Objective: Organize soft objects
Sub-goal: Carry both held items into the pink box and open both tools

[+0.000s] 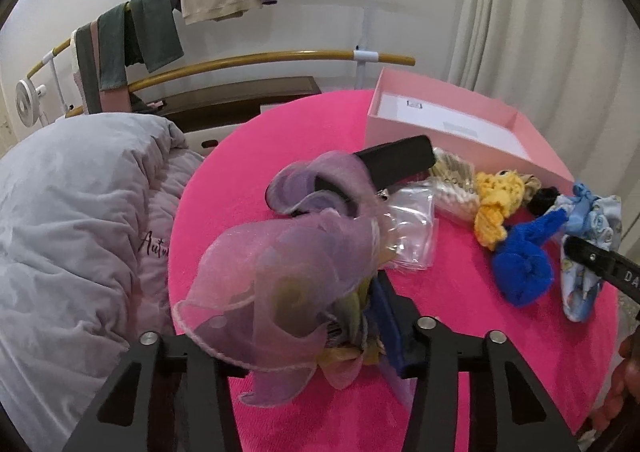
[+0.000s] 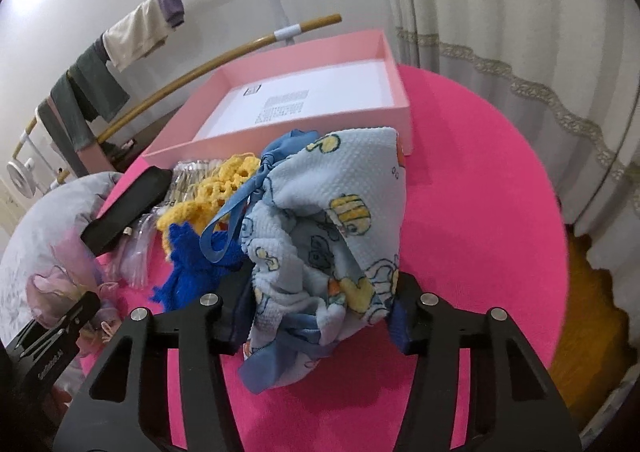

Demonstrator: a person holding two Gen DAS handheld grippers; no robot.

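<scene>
My left gripper (image 1: 360,332) is shut on a sheer purple scarf (image 1: 280,276) and holds it bunched above the pink round table (image 1: 240,156). My right gripper (image 2: 320,316) is shut on a light blue printed cloth (image 2: 336,220) with a blue ribbon, just in front of the open pink box (image 2: 396,92), which looks empty. A yellow crochet piece (image 1: 496,200) and a blue knit piece (image 1: 520,264) lie between the two grippers. The right gripper also shows at the right edge of the left wrist view (image 1: 600,264).
A black pouch (image 1: 396,160), a clear plastic bag (image 1: 412,228) and a packet of beige items (image 1: 452,188) lie by the box. A grey duvet (image 1: 72,220) is on the left. A rail with hung clothes (image 1: 160,24) and curtains (image 2: 500,12) stand behind.
</scene>
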